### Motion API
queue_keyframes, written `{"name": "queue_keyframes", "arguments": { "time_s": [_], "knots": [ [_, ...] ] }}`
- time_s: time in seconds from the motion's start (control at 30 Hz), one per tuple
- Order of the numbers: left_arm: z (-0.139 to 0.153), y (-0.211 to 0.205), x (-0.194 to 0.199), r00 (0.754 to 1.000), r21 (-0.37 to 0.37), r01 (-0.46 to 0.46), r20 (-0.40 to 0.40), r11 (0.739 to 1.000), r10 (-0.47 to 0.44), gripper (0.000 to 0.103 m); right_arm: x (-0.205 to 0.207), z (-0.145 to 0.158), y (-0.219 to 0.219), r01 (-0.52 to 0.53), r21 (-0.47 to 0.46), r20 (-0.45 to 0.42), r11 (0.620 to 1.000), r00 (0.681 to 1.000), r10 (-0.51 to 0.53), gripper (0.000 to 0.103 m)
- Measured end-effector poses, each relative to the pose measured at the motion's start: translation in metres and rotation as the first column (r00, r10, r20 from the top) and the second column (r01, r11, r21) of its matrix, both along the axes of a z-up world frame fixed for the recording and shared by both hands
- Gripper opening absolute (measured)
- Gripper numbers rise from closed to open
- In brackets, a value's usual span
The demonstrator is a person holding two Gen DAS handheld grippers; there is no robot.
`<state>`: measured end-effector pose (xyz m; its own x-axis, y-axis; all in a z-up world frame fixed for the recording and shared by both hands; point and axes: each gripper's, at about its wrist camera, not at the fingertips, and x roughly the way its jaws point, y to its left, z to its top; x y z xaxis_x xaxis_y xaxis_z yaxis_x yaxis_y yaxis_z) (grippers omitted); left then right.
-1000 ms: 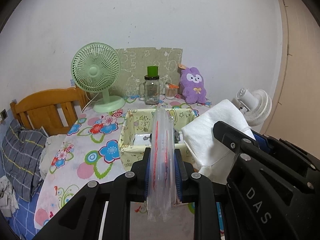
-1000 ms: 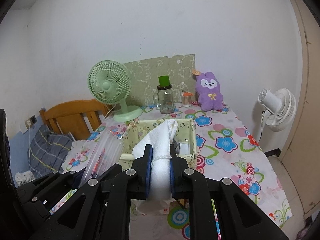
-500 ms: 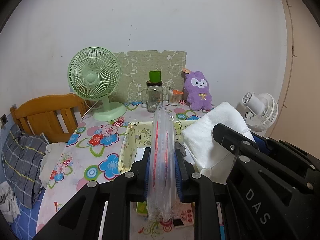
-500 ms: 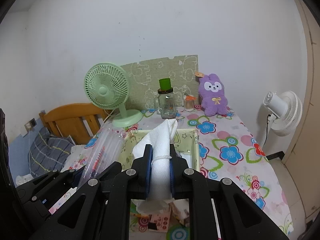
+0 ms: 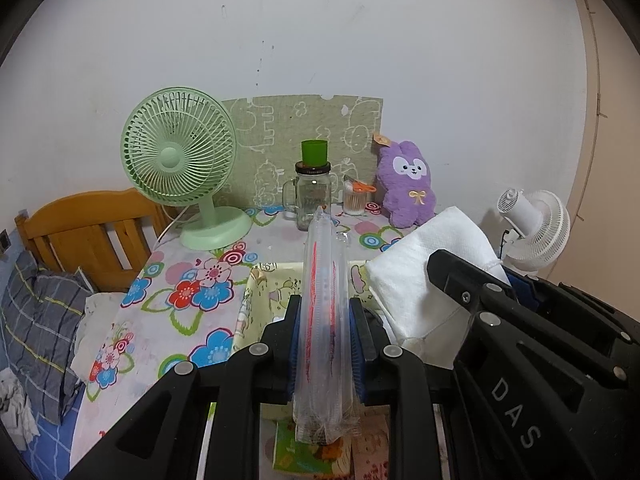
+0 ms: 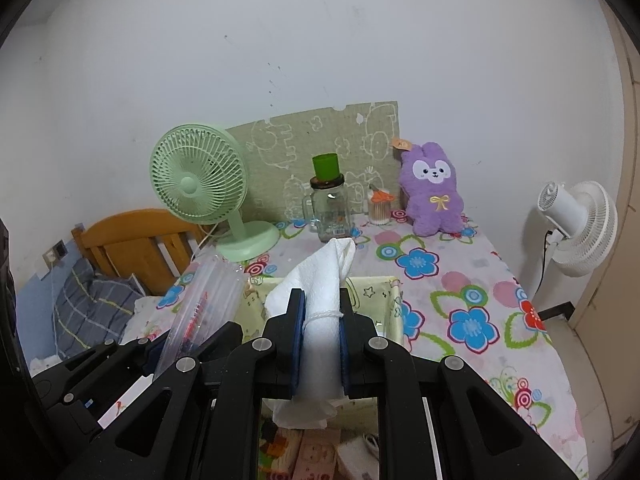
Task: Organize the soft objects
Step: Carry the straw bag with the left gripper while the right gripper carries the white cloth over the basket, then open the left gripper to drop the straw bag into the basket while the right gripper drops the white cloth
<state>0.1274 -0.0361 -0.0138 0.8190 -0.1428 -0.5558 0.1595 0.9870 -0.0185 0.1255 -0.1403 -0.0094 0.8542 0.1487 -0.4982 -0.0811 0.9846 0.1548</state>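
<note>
My left gripper (image 5: pixel 325 316) is shut on a clear plastic packet (image 5: pixel 325 320) with red print, held upright above the table. My right gripper (image 6: pixel 322 312) is shut on a folded white cloth (image 6: pixel 320 300) tied with string; the cloth also shows in the left wrist view (image 5: pixel 428 268). Both grippers are side by side over the near edge of a yellow-green fabric basket (image 6: pixel 390 292), which also shows in the left wrist view (image 5: pixel 260 280). A purple plush bunny (image 6: pixel 434 188) sits at the back of the table against the wall.
A green desk fan (image 6: pixel 208 188), a glass jar with a green cup on it (image 6: pixel 328 208) and a small toothpick jar (image 6: pixel 380 206) stand at the back. A white floor fan (image 6: pixel 576 224) is at right, a wooden bed frame (image 6: pixel 136 240) at left. Small boxes (image 6: pixel 316 452) lie below.
Both grippers have pulled back and up from the basket with their loads still held. The table and basket now sit farther away and lower in both views.
</note>
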Motion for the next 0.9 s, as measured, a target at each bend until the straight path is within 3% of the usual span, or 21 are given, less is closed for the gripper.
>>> {"name": "queue_keyframes", "arguments": {
  "time_s": [0.57, 0.77, 0.83, 0.9],
  "knots": [
    [-0.019, -0.003, 0.056, 0.998, -0.014, 0.009, -0.059, 1.000, -0.010, 0.021, 0.061, -0.017, -0.002, 0.020, -0.008, -0.056, 1.000, 0.998, -0.020, 0.017],
    [-0.032, -0.001, 0.073, 0.995, -0.026, 0.005, -0.101, 1.000, -0.008, 0.029, 0.080, -0.030, -0.002, 0.016, -0.006, -0.092, 1.000, 0.996, -0.017, 0.017],
    [-0.035, 0.000, 0.077, 0.993, -0.031, 0.008, -0.115, 0.999, -0.012, 0.040, 0.086, -0.034, -0.001, 0.008, -0.001, -0.104, 1.000, 0.995, -0.008, 0.017],
    [-0.039, 0.001, 0.080, 0.992, -0.026, 0.004, -0.128, 1.000, -0.007, 0.043, 0.089, -0.038, 0.000, 0.002, 0.002, -0.112, 1.000, 0.994, -0.002, 0.017]
  ]
}}
